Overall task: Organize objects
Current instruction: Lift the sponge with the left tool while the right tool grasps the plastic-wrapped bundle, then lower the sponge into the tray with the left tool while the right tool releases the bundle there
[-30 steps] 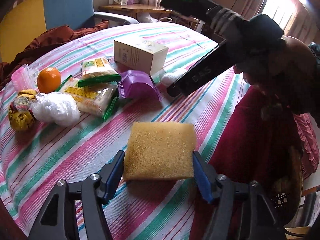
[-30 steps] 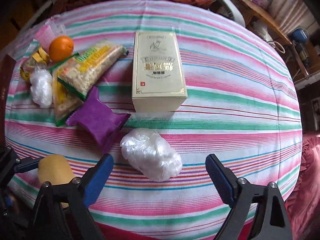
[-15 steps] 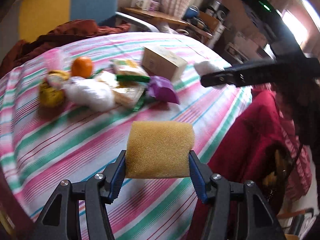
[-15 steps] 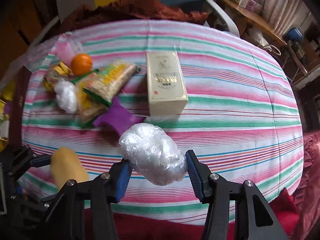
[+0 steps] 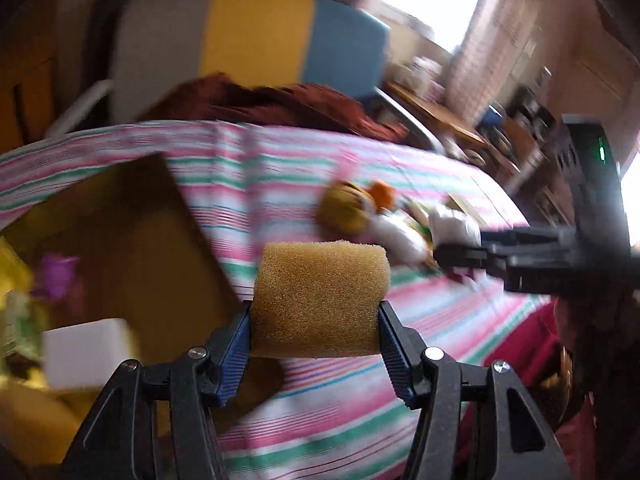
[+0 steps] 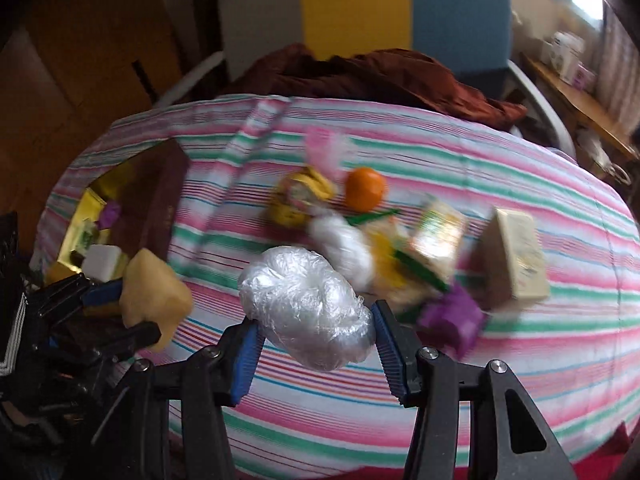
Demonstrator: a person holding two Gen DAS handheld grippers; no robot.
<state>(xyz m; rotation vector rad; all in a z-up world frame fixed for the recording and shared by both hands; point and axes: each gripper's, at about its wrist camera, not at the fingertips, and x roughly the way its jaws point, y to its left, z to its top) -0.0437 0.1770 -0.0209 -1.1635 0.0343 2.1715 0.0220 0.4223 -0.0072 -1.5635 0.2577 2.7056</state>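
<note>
Left gripper point(image 5: 315, 330): blue pads clamped on either side of a yellow sponge point(image 5: 320, 300), which is carried clear of the striped tablecloth point(image 5: 280, 184); one second earlier the sponge lay flat on the cloth between wider-set pads, so the jaws have just been closing onto it and it has been lifted. Right gripper point(image 6: 316, 344): pads pressed against a crumpled clear plastic bundle point(image 6: 308, 308), held above the cloth; a second earlier the bundle rested on the table between widely parted jaws, which have likewise just been closing on it. In the left wrist view the right gripper appears at the right edge with the white bundle at its tip.

Both views have swung leftwards across the table since the earlier frames: a dark open box point(image 6: 156, 200) with gold lining, holding a white block point(image 6: 102, 260) and a small purple item point(image 6: 110, 212), now shows at the left edge of the table. The orange point(image 6: 365, 189), the snack packets point(image 6: 436, 236), the cream carton point(image 6: 516, 256) and the purple packet point(image 6: 452, 316) remain on the cloth, now lying to the right. Both pictures are motion-blurred
</note>
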